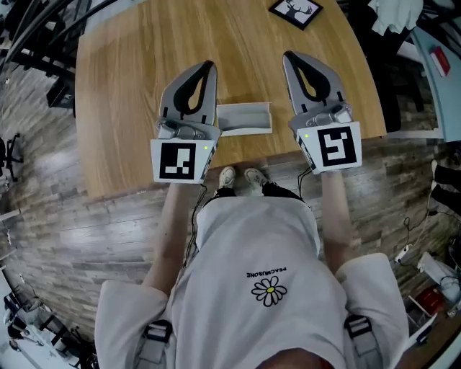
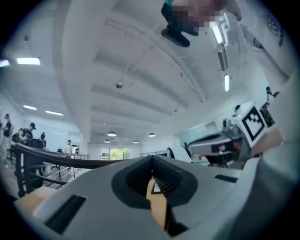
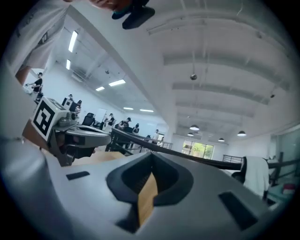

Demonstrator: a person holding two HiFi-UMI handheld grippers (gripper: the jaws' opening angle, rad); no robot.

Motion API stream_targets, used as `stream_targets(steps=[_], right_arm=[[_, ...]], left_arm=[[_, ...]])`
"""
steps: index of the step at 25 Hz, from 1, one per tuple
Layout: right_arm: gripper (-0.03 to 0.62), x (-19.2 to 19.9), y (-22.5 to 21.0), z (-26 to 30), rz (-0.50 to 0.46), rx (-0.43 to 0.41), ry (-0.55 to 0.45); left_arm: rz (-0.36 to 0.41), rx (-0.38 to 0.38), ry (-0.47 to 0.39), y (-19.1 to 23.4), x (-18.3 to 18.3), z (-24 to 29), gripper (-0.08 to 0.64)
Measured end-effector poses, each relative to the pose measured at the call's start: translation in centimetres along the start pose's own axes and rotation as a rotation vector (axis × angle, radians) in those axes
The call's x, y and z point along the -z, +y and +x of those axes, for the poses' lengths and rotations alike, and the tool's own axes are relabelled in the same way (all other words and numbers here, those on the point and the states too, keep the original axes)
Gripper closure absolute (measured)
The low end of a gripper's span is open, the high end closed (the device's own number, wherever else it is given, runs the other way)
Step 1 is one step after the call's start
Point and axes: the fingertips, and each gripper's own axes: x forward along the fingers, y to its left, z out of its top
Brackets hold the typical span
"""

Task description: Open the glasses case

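The grey glasses case [image 1: 245, 119] lies on the wooden table [image 1: 130, 86] near its front edge, its lid folded open, between and below the two grippers. My left gripper [image 1: 209, 66] is held up over the table just left of the case, jaws together with nothing in them. My right gripper [image 1: 288, 58] is held up just right of it, also shut and empty. In the left gripper view the closed left gripper [image 2: 151, 161] points out at the room and ceiling, not at the case. The right gripper [image 3: 151, 157] does the same in its own view.
A black framed picture [image 1: 295, 11] lies at the table's far edge. White cloth [image 1: 396, 14] and clutter sit off the table at the right. The person's shoes [image 1: 241, 176] stand at the front edge. Both gripper views show ceiling lights, railings and distant people.
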Motion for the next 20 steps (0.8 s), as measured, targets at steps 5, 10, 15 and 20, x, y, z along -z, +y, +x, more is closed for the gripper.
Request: stream_targets(steps=[5,10,15,20], right_arm=[[0.584,-0.7,0.6,-4.6,0.012,0.183,-0.036],[0.585,0.9,2.8,-5.9,0.079,0.161,0.005],[0.586,1.9,2.8,-6.2,0.101,0.195,0.046],[0.586,2.1,2.2,-6.7,0.087,0.202,0.044]], left_arm=[[-0.030,-0.171,-0.069,-0.3,-2.4,-2.5,0.543],[-0.002,-0.168,-0.030,-1.8,-1.7,-3.1,0.543],[-0.036,-0.166,-0.016,-2.2,-1.1,-3.0,0.543],[-0.022,-0.186,0.002,-2.1,-1.0,-2.9,0.543]])
